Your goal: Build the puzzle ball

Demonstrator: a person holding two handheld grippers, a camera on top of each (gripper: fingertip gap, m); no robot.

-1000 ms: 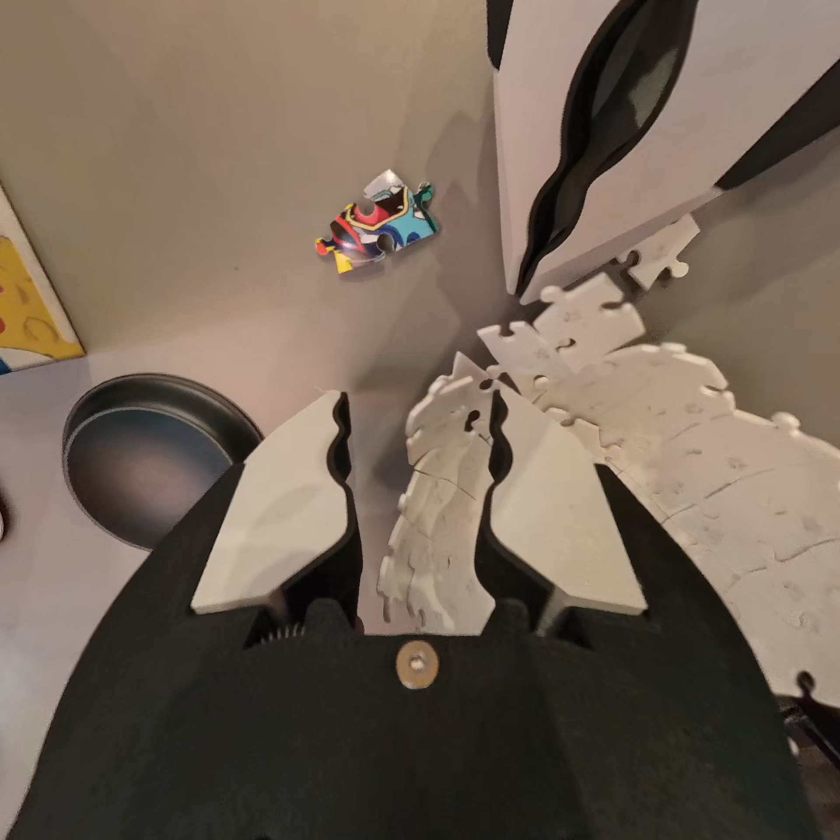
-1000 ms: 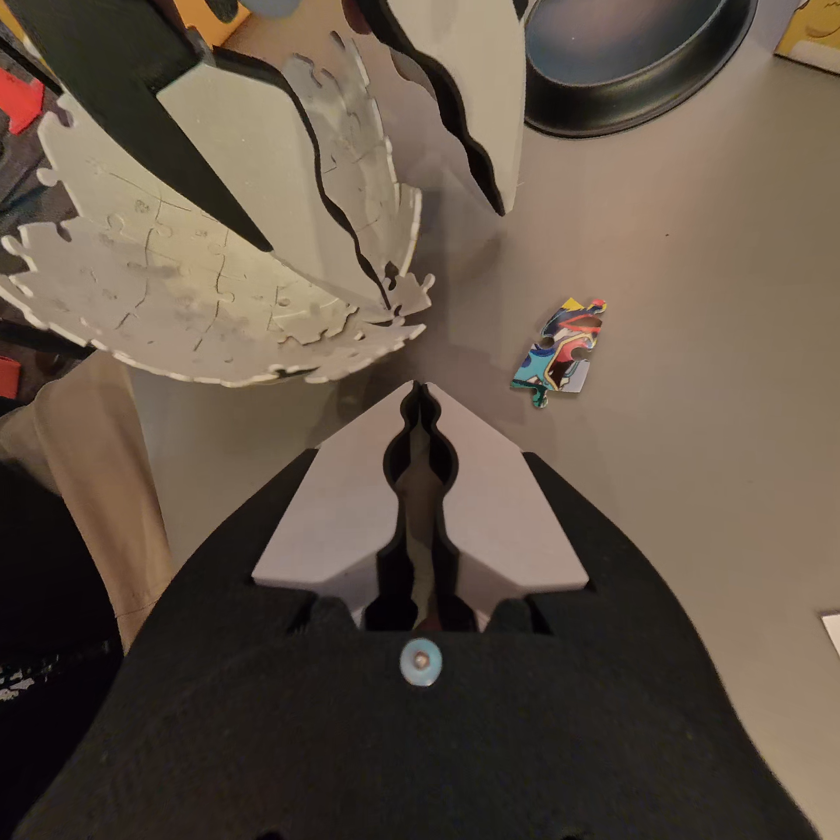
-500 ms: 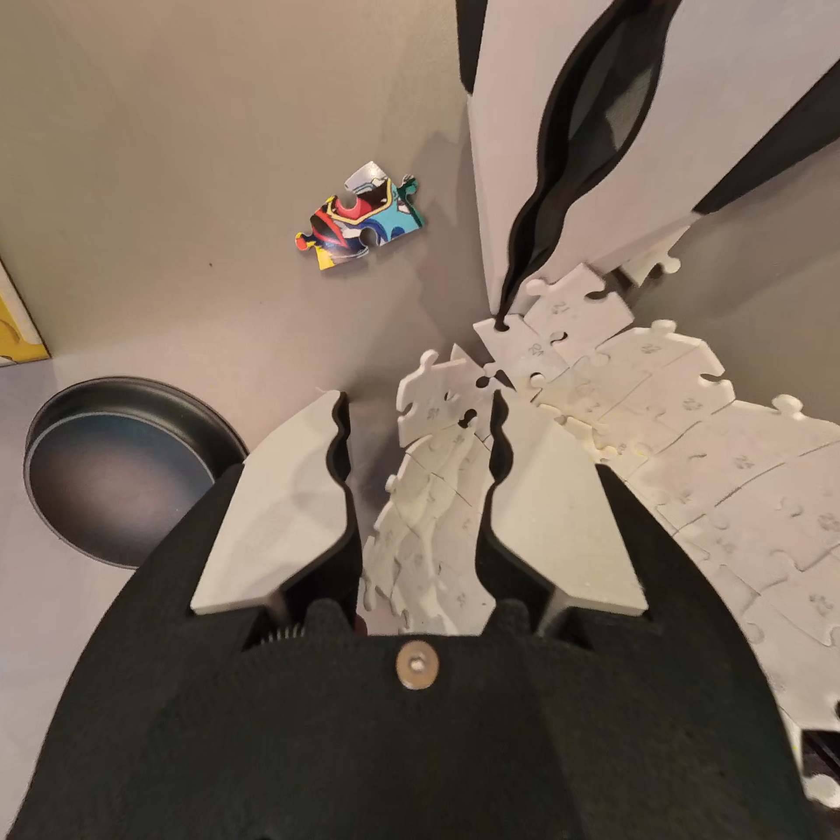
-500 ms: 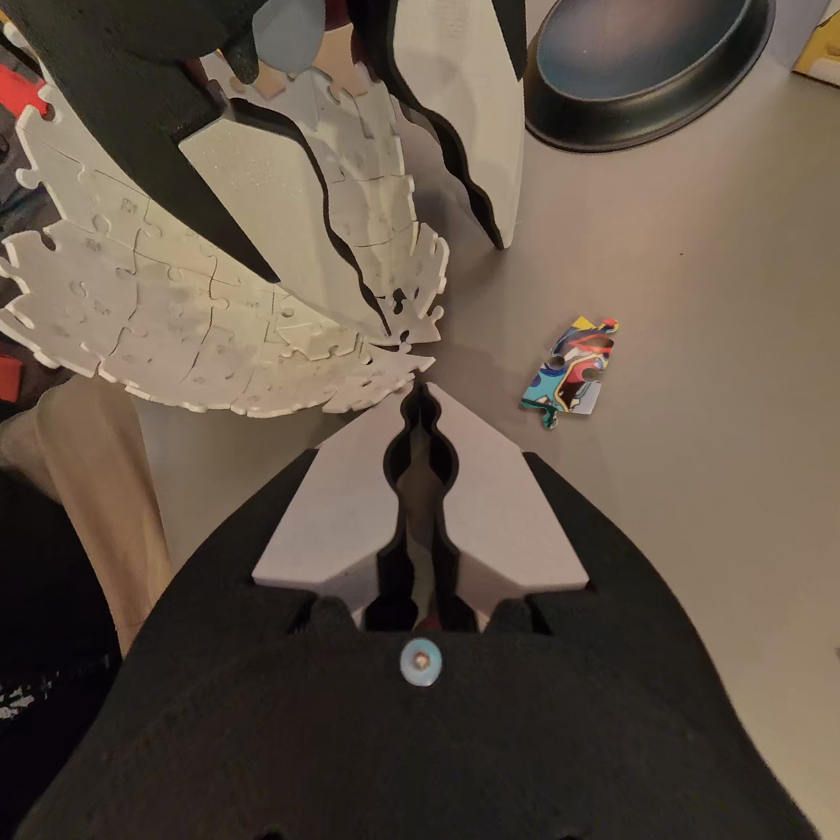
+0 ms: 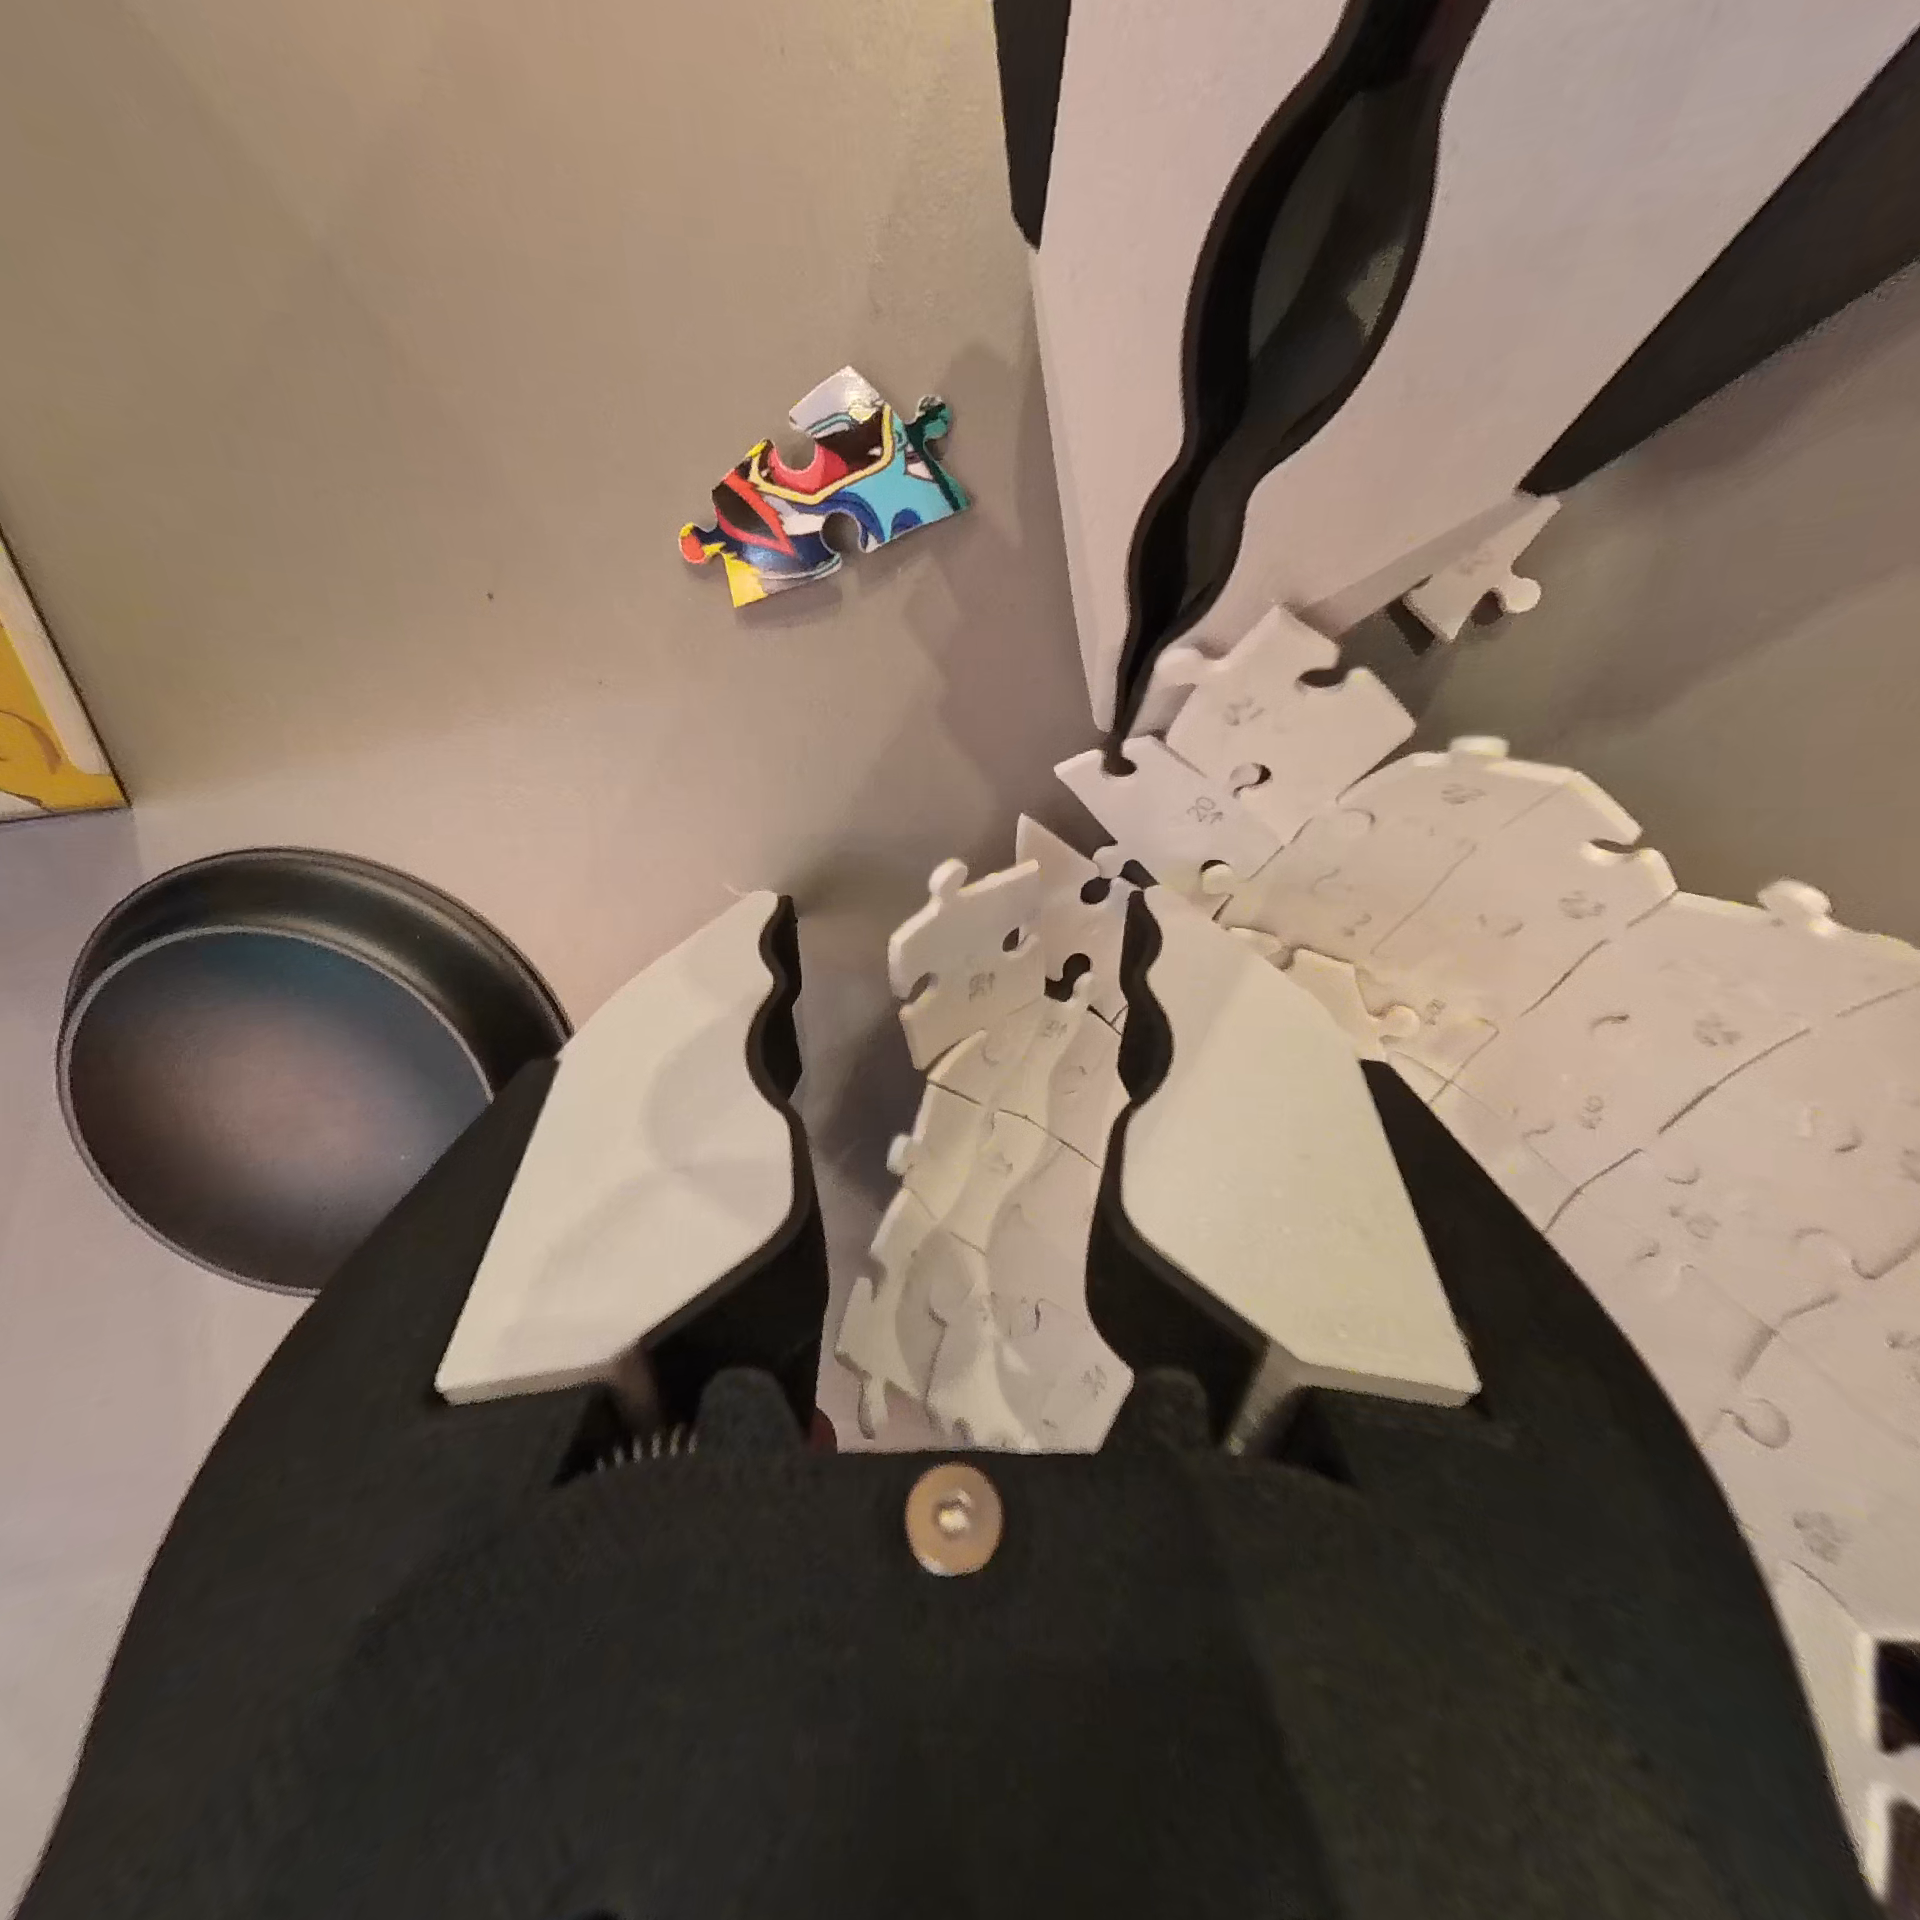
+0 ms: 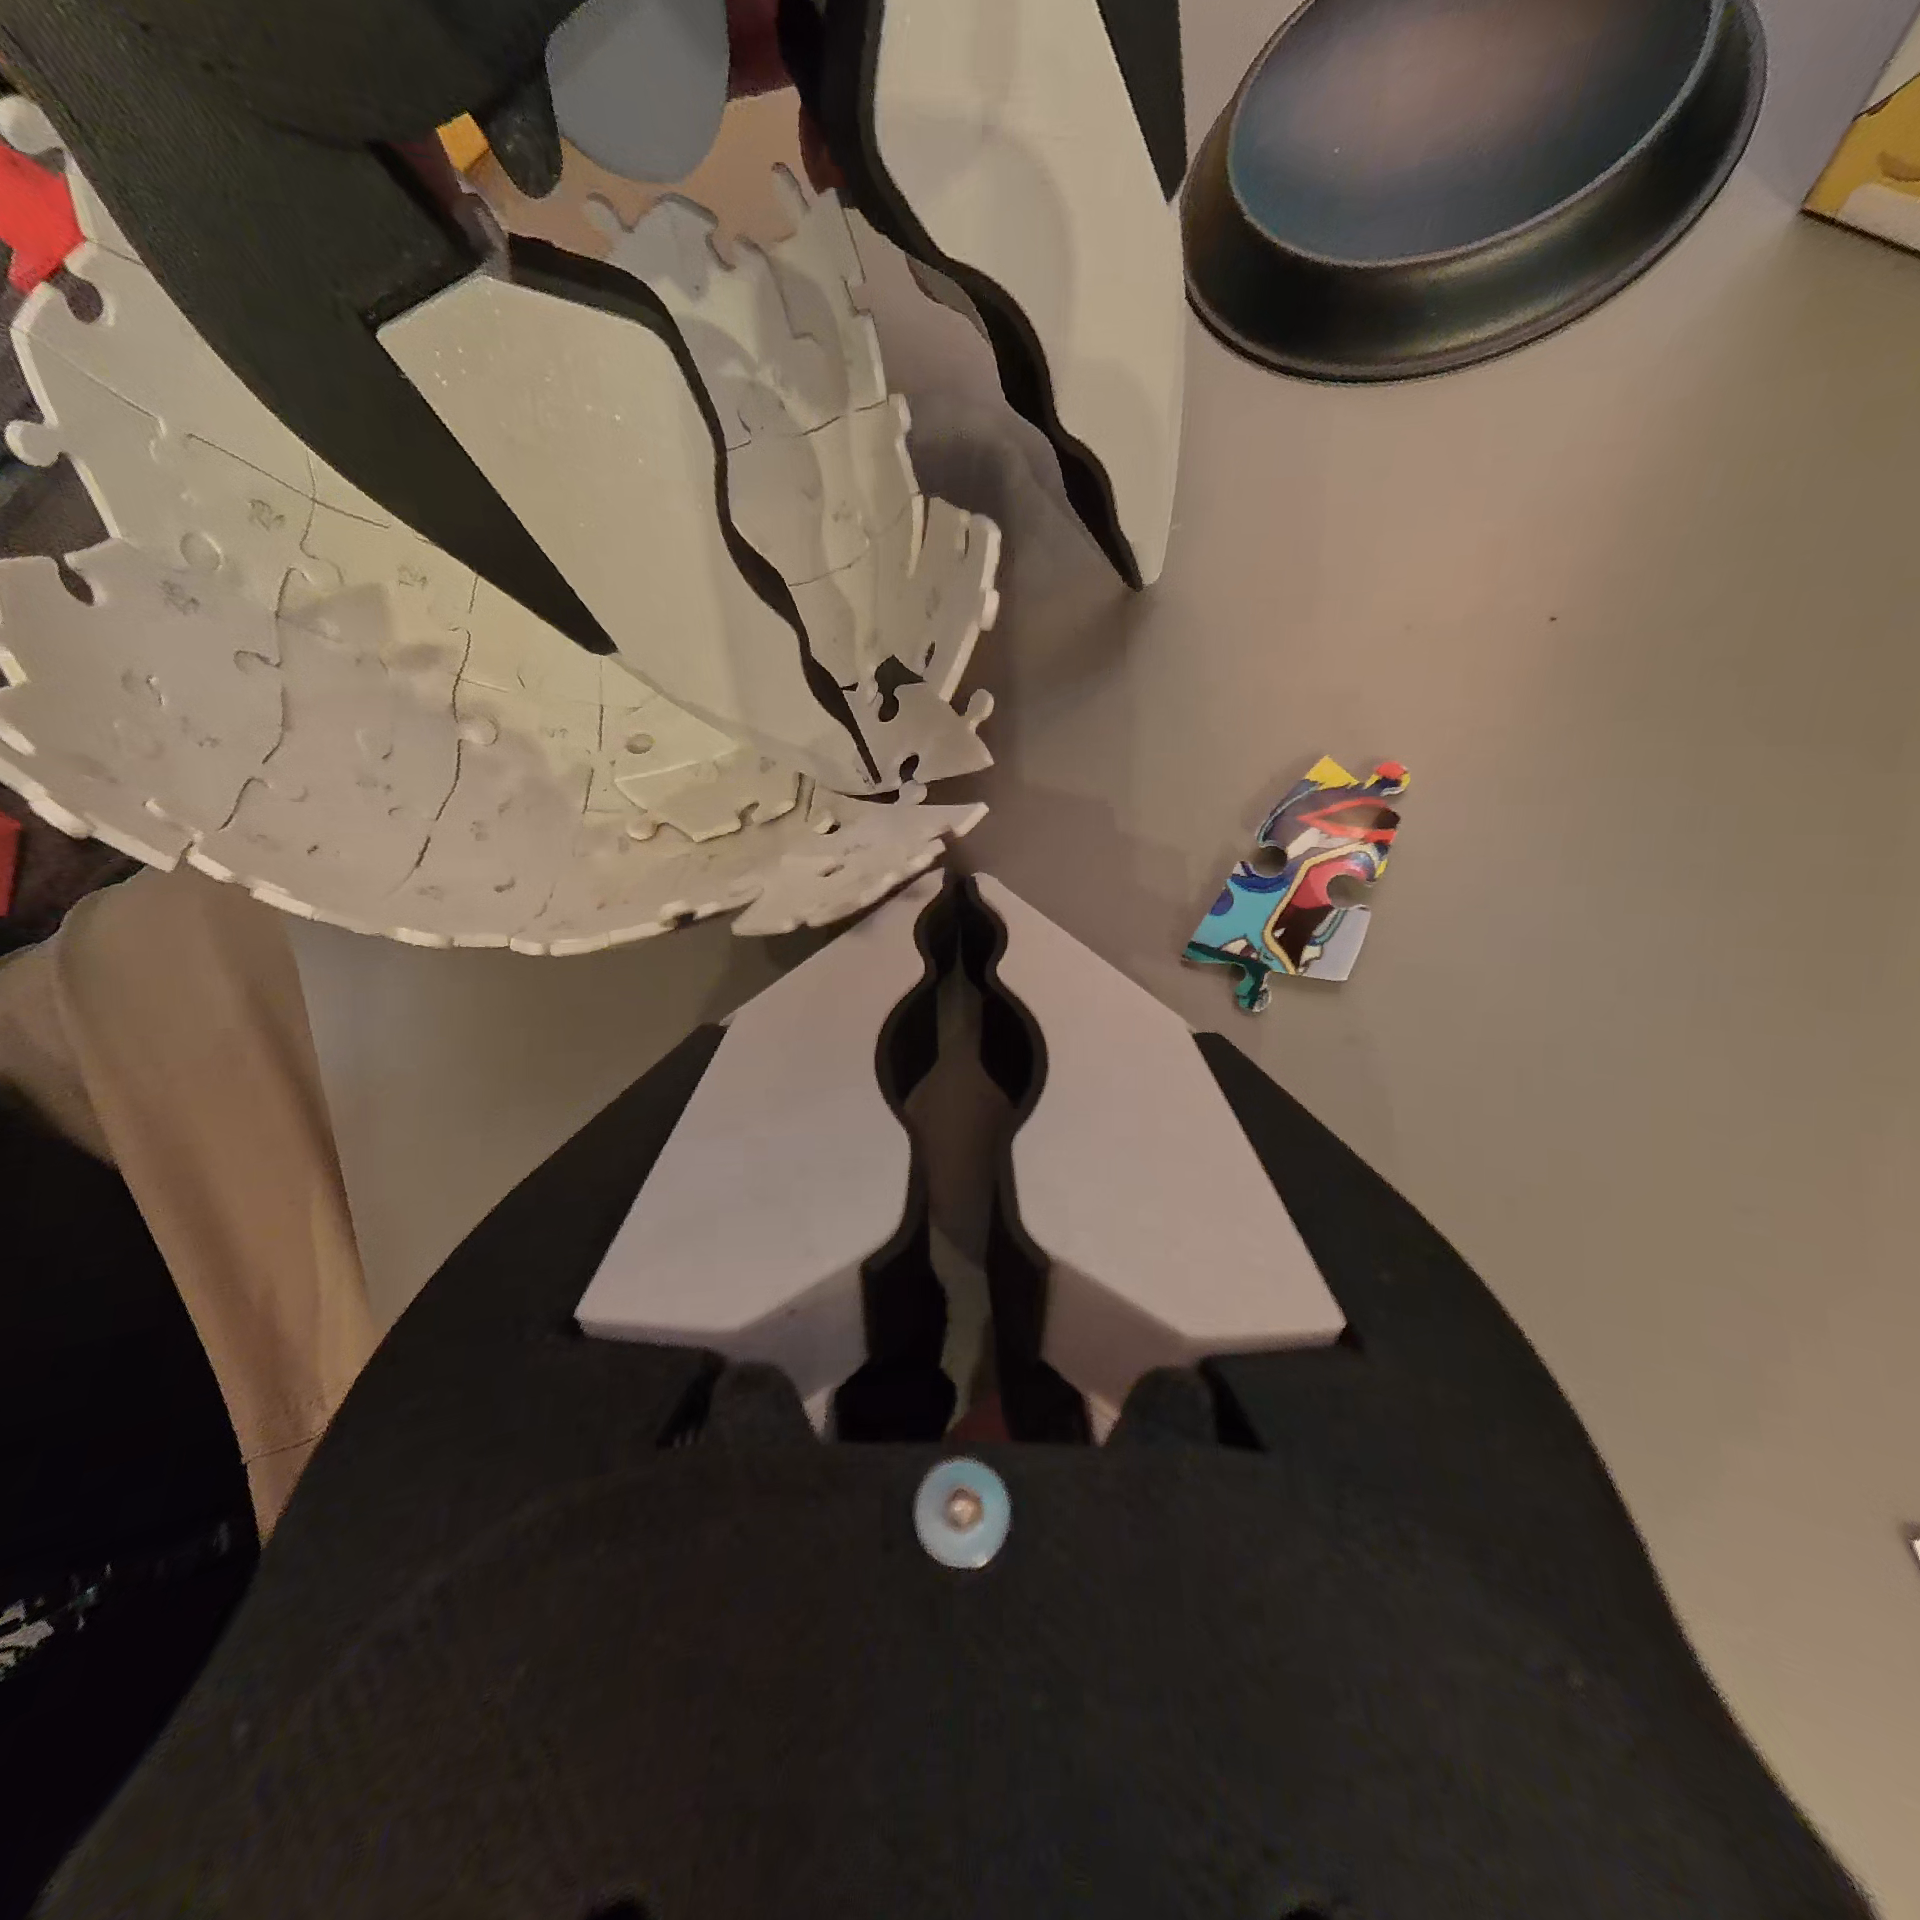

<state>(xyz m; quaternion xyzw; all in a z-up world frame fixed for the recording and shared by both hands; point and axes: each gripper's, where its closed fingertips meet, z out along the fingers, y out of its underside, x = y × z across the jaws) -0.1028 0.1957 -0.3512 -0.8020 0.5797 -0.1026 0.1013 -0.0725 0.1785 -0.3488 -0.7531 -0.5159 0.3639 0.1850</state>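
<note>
The puzzle ball is a half-built white curved shell [image 5: 1558, 1039], seen from its blank inner side, also in the right wrist view [image 6: 312, 727]. My left gripper [image 5: 956, 914] is open and straddles the shell's wall: one finger is inside the shell, the other outside, as the right wrist view [image 6: 1003, 675] shows. My right gripper [image 6: 958, 883] is shut and empty, and its tips touch the shell's jagged rim; in the left wrist view [image 5: 1120, 743] they meet a white piece at the rim. A loose coloured puzzle piece [image 5: 831, 488] lies on the grey table, to the right of my right gripper [image 6: 1299, 873].
A round black dish [image 5: 270, 1060] stands on the table beyond the left gripper, also in the right wrist view [image 6: 1475, 156]. A yellow box [image 5: 42, 727] lies at the far edge. A person's tan sleeve or leg [image 6: 187, 1143] is below the shell at the table's edge. The loose coloured puzzle piece [image 5: 831, 488] is about 6 cm from both grippers' fingertips. It is also in sight in the right wrist view [image 6: 1299, 883].
My shut right gripper has moved in until its tips touch the shell's rim. The shell and left gripper have drawn nearer to it. The coloured piece has stayed put.
</note>
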